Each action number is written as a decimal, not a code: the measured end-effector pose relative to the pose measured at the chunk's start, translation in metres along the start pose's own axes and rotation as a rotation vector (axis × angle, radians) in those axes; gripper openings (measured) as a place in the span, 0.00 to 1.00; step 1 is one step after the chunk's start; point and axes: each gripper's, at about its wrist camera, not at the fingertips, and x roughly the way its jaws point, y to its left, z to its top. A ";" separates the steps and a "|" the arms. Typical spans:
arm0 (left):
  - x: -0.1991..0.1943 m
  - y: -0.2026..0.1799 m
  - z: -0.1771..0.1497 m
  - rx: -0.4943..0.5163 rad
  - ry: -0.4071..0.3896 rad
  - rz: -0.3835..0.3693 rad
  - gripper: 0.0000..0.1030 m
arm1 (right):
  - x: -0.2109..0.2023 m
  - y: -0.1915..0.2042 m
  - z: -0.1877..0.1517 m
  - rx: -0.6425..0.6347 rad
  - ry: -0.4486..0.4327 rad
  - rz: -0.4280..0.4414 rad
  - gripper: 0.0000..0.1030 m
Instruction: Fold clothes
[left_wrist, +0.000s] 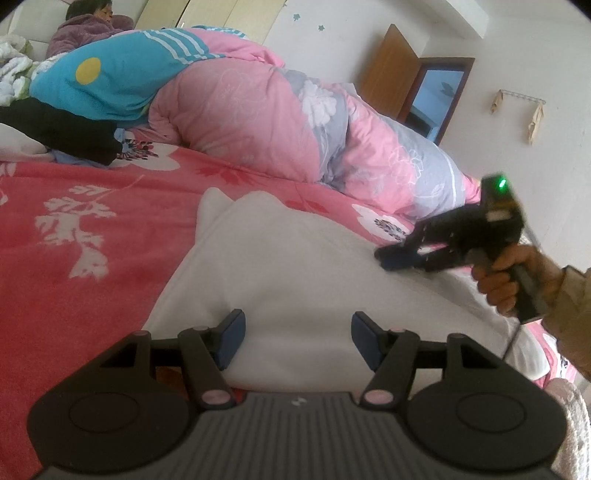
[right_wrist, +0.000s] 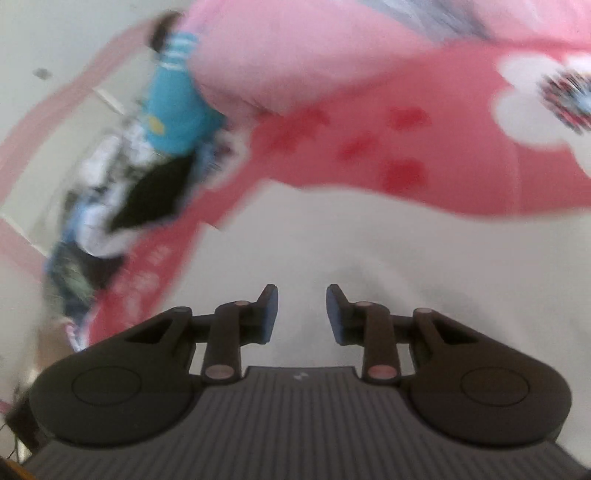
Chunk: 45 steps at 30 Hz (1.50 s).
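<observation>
Two claws were over one white garment (left_wrist: 295, 266) on the red bedsheet (left_wrist: 74, 229), long axis running away from me toward the quilt (left_wrist: 258, 122). Left claw (left_wrist: 295, 338) sat released at the near hem, cloth under it, not pinched. Right claw (right_wrist: 302, 312), narrower gap, nothing clamped, was nearer the far right edge. Left view showed the right claw low by that edge; right view was smeared.
</observation>
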 end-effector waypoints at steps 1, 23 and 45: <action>0.000 0.000 0.000 -0.003 -0.001 0.001 0.63 | -0.004 -0.014 0.003 0.065 -0.035 -0.014 0.18; 0.005 0.001 -0.007 0.009 -0.026 0.008 0.63 | -0.099 -0.093 -0.025 0.246 -0.278 -0.155 0.22; 0.007 0.005 -0.010 0.023 -0.031 0.001 0.63 | -0.109 -0.094 -0.035 0.163 -0.156 0.020 0.19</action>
